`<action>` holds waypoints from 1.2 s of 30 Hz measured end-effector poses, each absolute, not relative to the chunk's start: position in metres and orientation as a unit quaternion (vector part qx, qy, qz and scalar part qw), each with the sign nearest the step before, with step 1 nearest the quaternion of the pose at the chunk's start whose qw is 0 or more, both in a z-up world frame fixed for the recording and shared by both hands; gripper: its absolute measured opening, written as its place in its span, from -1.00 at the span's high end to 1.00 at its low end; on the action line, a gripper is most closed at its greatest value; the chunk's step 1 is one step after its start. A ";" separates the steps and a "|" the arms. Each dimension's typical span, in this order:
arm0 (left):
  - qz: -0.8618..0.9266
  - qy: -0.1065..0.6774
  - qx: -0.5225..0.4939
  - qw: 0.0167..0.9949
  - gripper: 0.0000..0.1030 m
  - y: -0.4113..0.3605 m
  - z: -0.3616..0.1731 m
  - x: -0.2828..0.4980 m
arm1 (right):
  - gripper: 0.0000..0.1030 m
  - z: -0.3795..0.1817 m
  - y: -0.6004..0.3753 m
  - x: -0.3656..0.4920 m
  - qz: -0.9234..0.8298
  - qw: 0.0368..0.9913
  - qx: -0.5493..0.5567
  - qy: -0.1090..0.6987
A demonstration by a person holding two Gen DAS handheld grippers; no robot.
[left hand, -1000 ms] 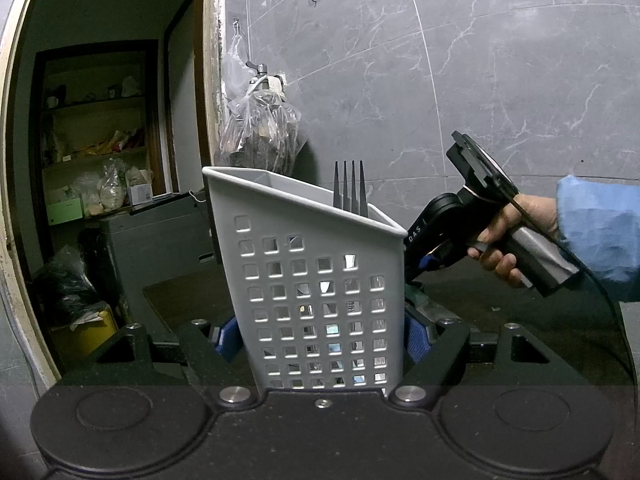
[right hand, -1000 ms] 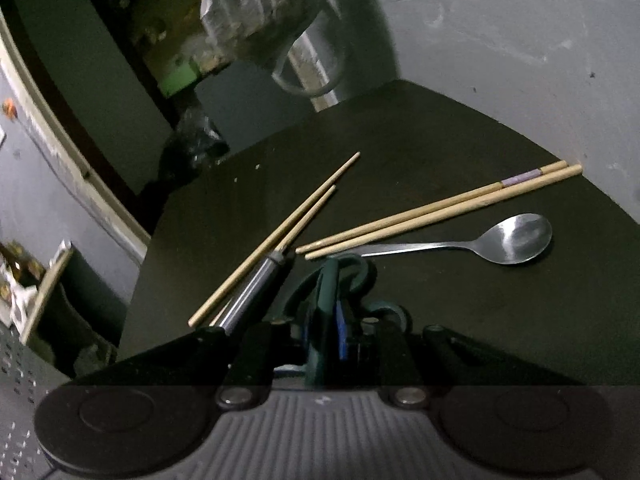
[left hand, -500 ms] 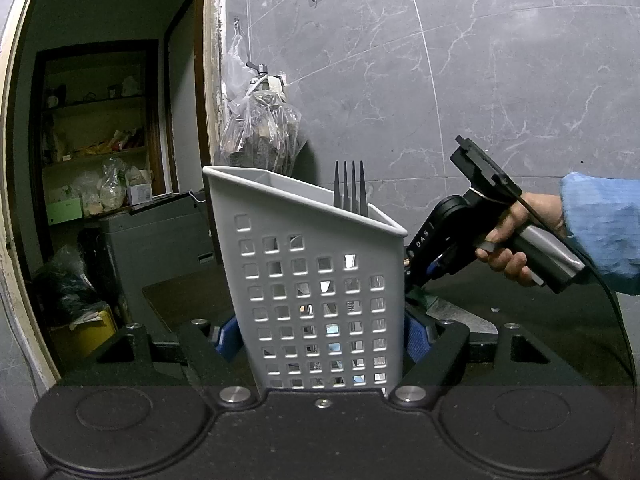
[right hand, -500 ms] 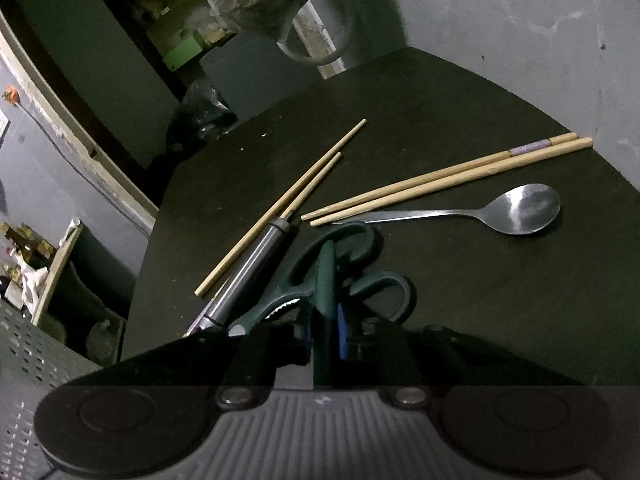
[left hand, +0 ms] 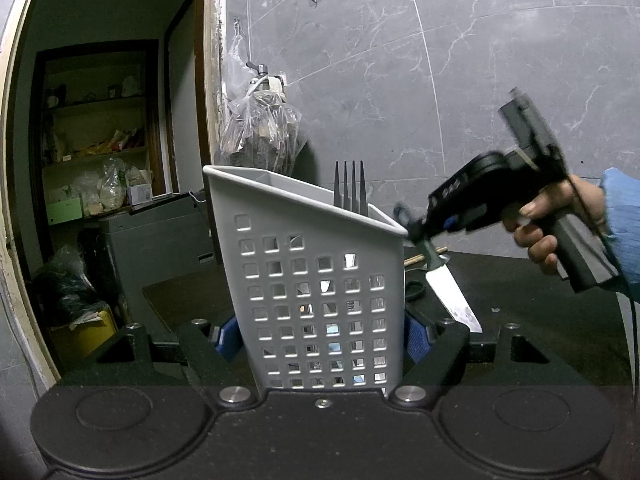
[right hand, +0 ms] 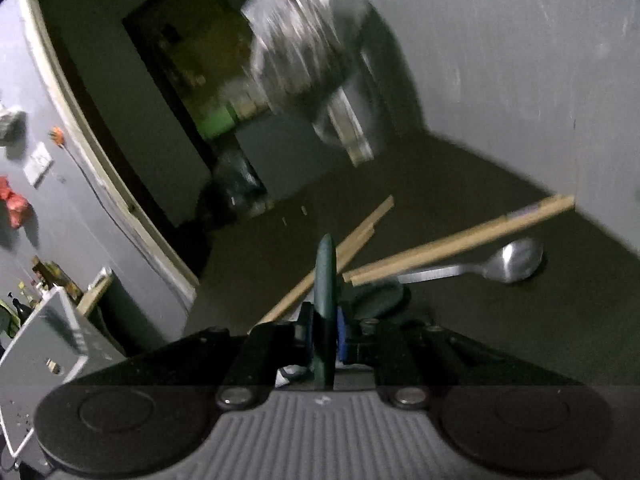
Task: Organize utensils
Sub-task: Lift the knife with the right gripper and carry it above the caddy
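My left gripper (left hand: 320, 338) is shut on a white perforated utensil caddy (left hand: 312, 280), its blue pads pressing both sides. A fork (left hand: 352, 188) stands in the caddy, tines up. My right gripper (left hand: 416, 226), held by a hand (left hand: 552, 228), hovers just right of the caddy's rim. It is shut on dark green scissors (right hand: 325, 272), whose pale blades (left hand: 452, 300) hang down over the table. On the dark table (right hand: 440, 180) lie two pairs of wooden chopsticks (right hand: 460, 240) (right hand: 340, 256) and a metal spoon (right hand: 512, 256).
A plastic bag (left hand: 260, 136) hangs on the grey tiled wall behind the caddy. To the left, a doorway opens onto cluttered shelves (left hand: 92, 140). A grey box (left hand: 160, 232) stands beside the table. The right wrist view is motion-blurred.
My right gripper has lifted the scissors off the table and swung up toward the caddy's rim. The caddy and my left gripper have stayed put.
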State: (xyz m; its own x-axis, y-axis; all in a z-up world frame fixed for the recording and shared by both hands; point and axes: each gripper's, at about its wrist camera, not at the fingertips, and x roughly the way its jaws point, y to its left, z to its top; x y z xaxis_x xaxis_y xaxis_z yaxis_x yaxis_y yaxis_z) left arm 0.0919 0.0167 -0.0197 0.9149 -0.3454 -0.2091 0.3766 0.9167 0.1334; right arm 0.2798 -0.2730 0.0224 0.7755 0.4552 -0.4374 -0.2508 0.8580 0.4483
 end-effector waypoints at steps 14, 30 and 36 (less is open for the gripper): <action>-0.184 0.091 0.085 0.975 -0.52 0.017 -0.019 0.092 | 0.75 0.045 -0.238 0.200 0.140 0.985 0.039 0.097; -0.184 0.091 0.085 0.975 -0.52 0.017 -0.019 0.092 | 0.75 0.098 -0.225 0.157 0.187 0.980 0.058 -0.031; -0.184 0.091 0.085 0.975 -0.52 0.017 -0.019 0.092 | 0.75 0.135 -0.206 0.137 0.233 0.964 0.052 -0.113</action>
State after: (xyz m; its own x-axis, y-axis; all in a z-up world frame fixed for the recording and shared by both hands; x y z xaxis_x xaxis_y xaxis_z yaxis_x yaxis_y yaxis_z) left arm 0.0919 0.0167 -0.0189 0.9159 -0.3429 -0.2088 0.3740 0.9179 0.1328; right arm 0.1369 -0.2057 0.1351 0.8657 0.4383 0.2416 -0.4617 0.8858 0.0473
